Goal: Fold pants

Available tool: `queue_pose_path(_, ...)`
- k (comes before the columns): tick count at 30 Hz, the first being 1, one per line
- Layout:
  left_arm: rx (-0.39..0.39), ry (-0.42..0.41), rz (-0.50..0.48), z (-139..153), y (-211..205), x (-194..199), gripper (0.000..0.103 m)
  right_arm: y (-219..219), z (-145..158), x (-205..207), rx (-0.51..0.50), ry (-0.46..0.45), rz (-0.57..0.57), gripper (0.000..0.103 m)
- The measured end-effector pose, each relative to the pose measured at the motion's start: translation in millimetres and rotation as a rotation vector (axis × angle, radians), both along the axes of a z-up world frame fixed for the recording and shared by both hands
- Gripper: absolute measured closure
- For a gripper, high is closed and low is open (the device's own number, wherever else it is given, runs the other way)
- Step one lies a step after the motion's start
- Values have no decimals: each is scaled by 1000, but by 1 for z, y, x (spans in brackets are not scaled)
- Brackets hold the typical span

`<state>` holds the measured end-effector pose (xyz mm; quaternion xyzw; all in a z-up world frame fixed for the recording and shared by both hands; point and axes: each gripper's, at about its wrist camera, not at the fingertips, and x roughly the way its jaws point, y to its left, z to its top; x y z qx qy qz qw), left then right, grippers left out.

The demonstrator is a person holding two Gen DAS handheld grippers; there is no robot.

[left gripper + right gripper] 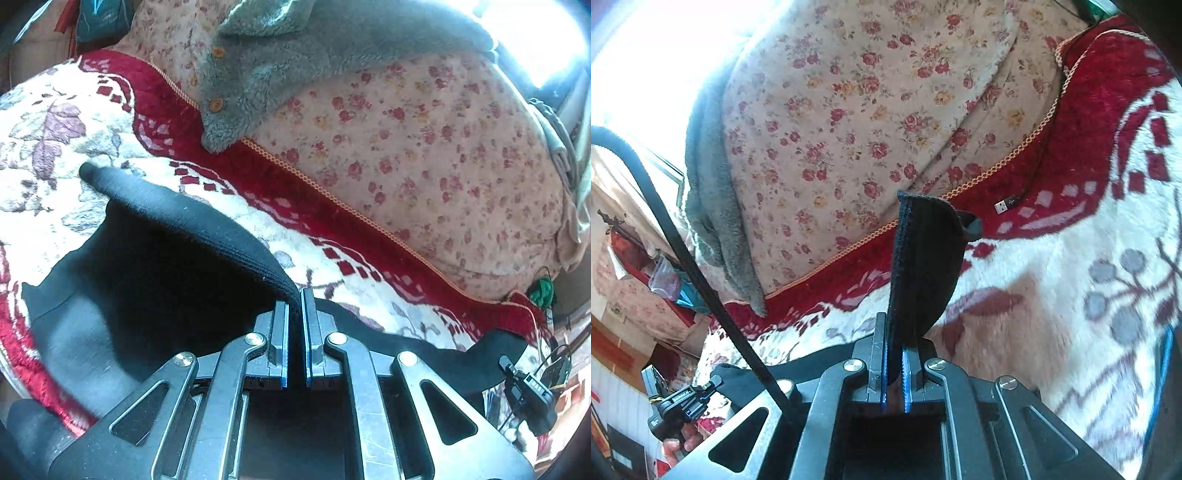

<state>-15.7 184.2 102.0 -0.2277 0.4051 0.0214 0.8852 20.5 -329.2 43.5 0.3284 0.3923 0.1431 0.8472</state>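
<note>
Red-and-white patterned blanket (66, 122) is spread beneath. Black pants (155, 258), matte and ribbed along the waistband, are draped over its near part, lifted at two points. Left gripper (294, 306) jaws are clamped on the waistband; right gripper (899, 339) jaws pinch an upright fold.

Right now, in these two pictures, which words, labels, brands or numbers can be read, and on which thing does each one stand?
None can be read for sure.
Black device at lower left of the right wrist view: pale lettering, too small and blurred to read.
Black device at lower right of the left wrist view: small light marks, not readable.
Black pants, blanket, USB plug: no text visible.
</note>
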Motion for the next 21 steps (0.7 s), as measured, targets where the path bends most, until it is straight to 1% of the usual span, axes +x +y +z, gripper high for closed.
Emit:
queue_pose_path(4, 16, -20, -28, 4, -3, -26, 98, -6, 11, -32, 26, -32, -4, 98)
queue_pose_path(7, 39, -26, -36, -1, -2, -48, 98, -8, 12, -57, 56, -37, -5, 98)
queue_pose_path(10, 56, -10, -28, -16, 4, -62, 98, -7, -1, -75, 73, -13, -1, 98)
queue_pose_path(12, 59, 18, -19, -29, 8, -68, 98, -7, -19, -82, 96, 21, -5, 98)
queue_pose_path(14, 76, 31, -6, -38, 10, -73, 98, -10, -38, -86, 148, 66, -25, 98)
queue_pose_path(17, 97, 23, 25, -47, 14, -83, 98, -12, -56, -91, 230, 116, -56, 98)
queue_pose_path(20, 75, 24, 47, -48, 21, -88, 98, -11, -58, -93, 228, 126, -65, 98)
queue_pose_path(21, 80, 13, 56, -45, 24, -93, 98, -10, -57, -94, 227, 123, -66, 98)
